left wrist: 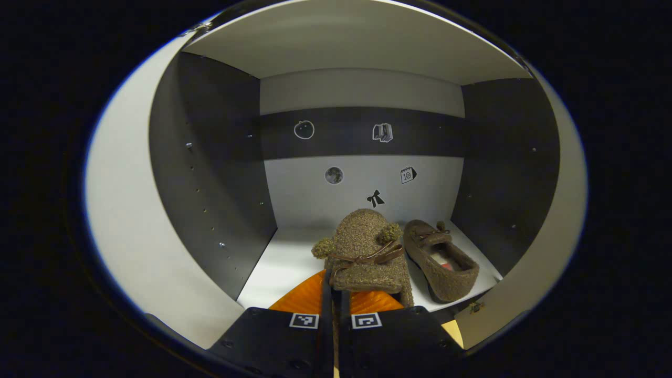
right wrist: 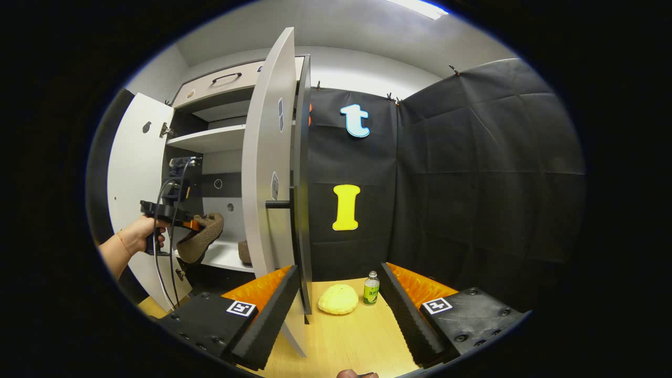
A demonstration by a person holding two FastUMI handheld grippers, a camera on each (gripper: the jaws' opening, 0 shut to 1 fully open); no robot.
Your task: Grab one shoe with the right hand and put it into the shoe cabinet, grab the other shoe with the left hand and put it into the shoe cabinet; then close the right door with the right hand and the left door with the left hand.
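Observation:
In the left gripper view my left gripper is shut on a brown fuzzy shoe with pompoms and a bow, held just above the white shelf inside the shoe cabinet. The other brown shoe lies on that shelf to its right. The right gripper view shows the left gripper and held shoe from the side, a hand gripping the handle, with the second shoe behind. My right gripper is open, and the right door stands edge-on close to its left finger.
The left door is swung wide open. A dark handle sticks out of the right door. On the wooden table lie a yellow round object and a small green bottle. An upper shelf sits above.

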